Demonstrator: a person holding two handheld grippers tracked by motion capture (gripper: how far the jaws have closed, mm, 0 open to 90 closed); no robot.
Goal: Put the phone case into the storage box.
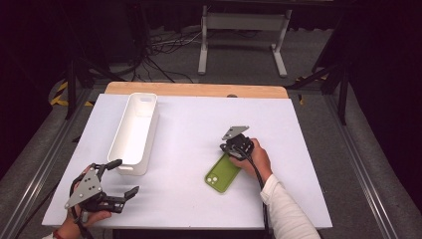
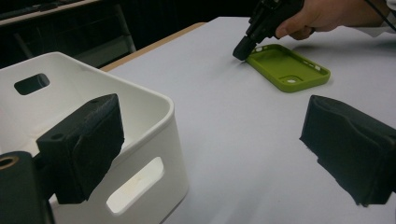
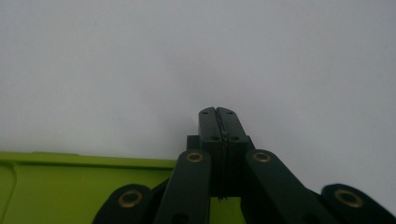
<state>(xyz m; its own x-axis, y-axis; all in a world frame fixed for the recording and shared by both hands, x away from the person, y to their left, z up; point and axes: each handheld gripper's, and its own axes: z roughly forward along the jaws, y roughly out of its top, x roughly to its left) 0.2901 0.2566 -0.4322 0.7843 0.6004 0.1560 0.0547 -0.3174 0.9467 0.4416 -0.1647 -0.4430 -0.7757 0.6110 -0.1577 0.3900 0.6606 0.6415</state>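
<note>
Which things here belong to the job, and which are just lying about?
In the job:
- green phone case
- right gripper, shut, at the case's edge
- white bin
- left gripper, open by the bin

Lying about:
- metal stand
- floor cables

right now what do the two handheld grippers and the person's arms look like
Both are black linkage grippers. The left gripper carries a grey three-cornered plate with small holes and thick, blocky black foam pads. The right gripper has the same grey plate, brass-coloured rivets on its black links, and a black cable trailing back along a white long sleeve. A red band shows at the left wrist.
</note>
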